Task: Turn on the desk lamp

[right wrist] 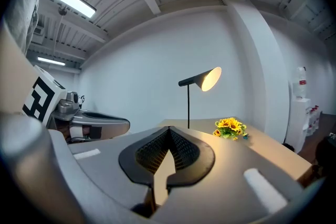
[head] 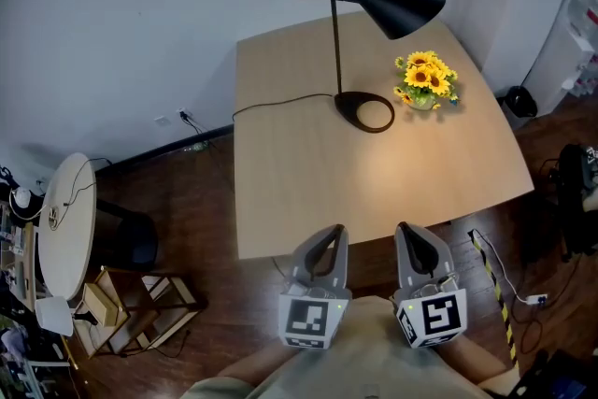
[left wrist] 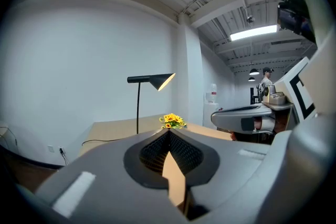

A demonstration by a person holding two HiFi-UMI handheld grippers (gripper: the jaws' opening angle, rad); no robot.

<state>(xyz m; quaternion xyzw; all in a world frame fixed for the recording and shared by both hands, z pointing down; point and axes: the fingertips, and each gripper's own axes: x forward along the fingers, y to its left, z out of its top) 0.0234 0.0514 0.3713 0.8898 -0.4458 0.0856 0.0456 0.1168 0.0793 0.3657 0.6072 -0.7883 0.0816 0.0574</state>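
Head view first: both tools hang close to the person's body, short of the near edge of the table (head: 308, 173). The left gripper (head: 330, 236) and right gripper (head: 412, 235) sit side by side, each with its jaws drawn together and nothing between them. Well ahead of both, across the tabletop, stands the desk lamp (head: 366, 110), its ring base nearly straight out from the gap between the grippers. Its dark shade reaches over to the right gripper's side, and a warm pool of light lies on the wood beneath it. A cord (head: 280, 101) trails off from the base on the left gripper's side, and a small pot of sunflowers (head: 426, 79) sits just beyond the base on the right gripper's side.

Over to the left gripper view: the left gripper (left wrist: 169, 132) shows its ribbed pads meeting at the tips, holding nothing. The desk lamp (left wrist: 152, 80) is far ahead and slightly left of its line, the shade's mouth glowing.

The right gripper view tells the same story: the right gripper (right wrist: 169, 131) is pressed shut and empty, the desk lamp (right wrist: 202, 79) is far ahead and a touch right, and its shade is brightly lit.

So the lamp reads as already on, and the sensible course is to confirm that glow and keep clear. No switch can be made out, so should a press be needed, find it first. Then go in with one closed tip, slowly, without nudging the slim stem or the flowers.
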